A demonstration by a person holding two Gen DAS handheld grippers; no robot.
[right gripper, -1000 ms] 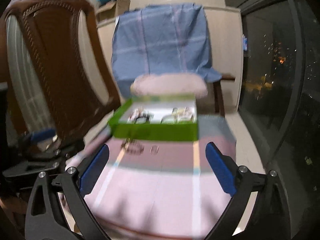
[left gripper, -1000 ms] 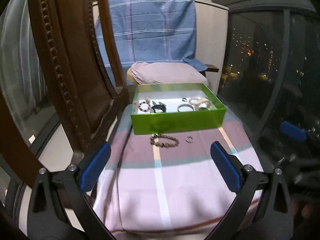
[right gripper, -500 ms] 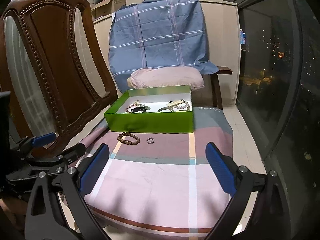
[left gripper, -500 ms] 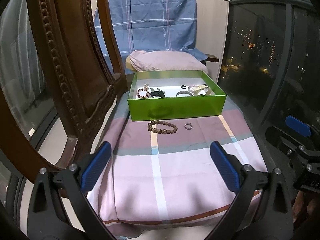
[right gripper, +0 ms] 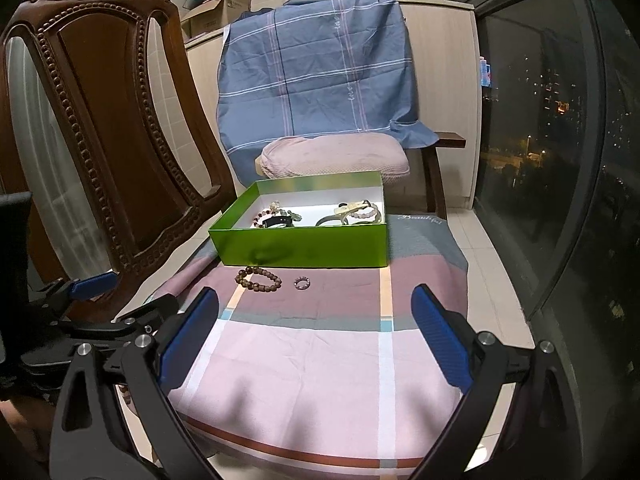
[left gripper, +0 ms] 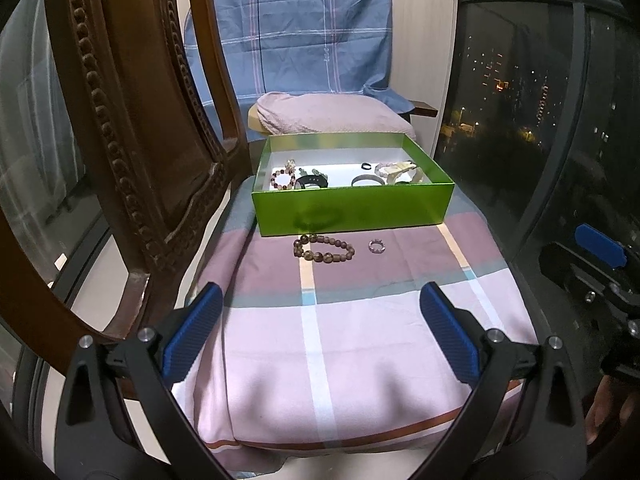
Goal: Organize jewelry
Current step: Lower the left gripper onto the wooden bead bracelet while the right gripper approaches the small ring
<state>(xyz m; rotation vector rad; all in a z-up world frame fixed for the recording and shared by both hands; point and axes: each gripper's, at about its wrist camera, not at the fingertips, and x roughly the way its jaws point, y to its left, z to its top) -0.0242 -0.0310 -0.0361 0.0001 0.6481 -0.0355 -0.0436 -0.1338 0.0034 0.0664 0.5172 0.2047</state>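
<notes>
Both grippers, left point(left gripper: 320, 340) and right point(right gripper: 316, 340), hang spread wide and empty, well back from the work. The bracelet point(left gripper: 323, 249) and what looks like a ring point(left gripper: 376, 245) lie just before the box point(left gripper: 352, 210), probably awaiting sorting inside.

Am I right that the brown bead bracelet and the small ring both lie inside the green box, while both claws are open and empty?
Not quite: the brown bead bracelet and small ring lie on the cloth in front of the green box, as the left wrist view shows. Both claws are open and empty.
</notes>
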